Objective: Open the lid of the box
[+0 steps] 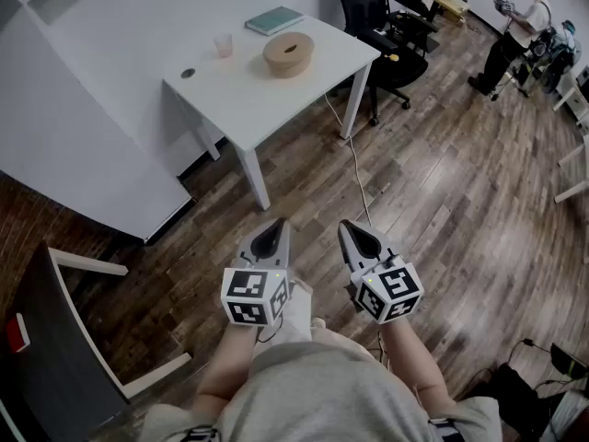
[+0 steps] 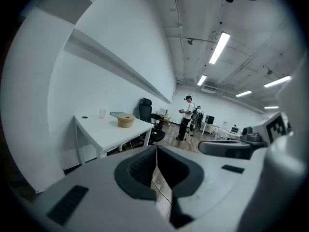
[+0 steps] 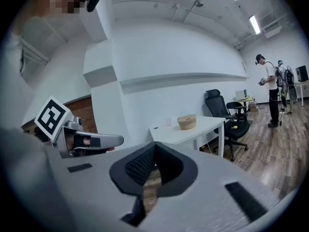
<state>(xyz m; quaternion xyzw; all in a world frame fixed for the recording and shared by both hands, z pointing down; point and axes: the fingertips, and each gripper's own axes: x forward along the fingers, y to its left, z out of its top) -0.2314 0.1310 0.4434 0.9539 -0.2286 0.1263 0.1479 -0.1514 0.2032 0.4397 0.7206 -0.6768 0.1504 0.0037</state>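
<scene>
Tan round box (image 1: 288, 53), lid seated on it, with a dark curved notch in the top. It stands on a white worktop (image 1: 276, 99), toward the far right part. Clear cup (image 1: 224, 44) just left of the box. Green book (image 1: 273, 19) beyond it at the far edge. Small dark disc (image 1: 188, 74) near the worktop's left end. Black office chair (image 1: 382, 21) right of the worktop. Light cable (image 1: 354, 159) runs from under the worktop across the wooden floor (image 1: 442, 201) toward the near side.

Box is well apart from both tools, with open floor between. Left tool (image 1: 272, 236) and right tool (image 1: 361, 239) are held side by side close to the person's body, tips pointing toward the worktop. Box lies far ahead, roughly in line with the left tool and left of the right one. Left gripper view: box small, above and left of the jaw tips. Right gripper view: box small, above and right of the tips.

Left tool's jaws are pressed together with nothing between them. Right tool is the same.

Another person (image 1: 520, 30) stands at the far right of the room. White chair frame (image 1: 87, 265) at near left.
</scene>
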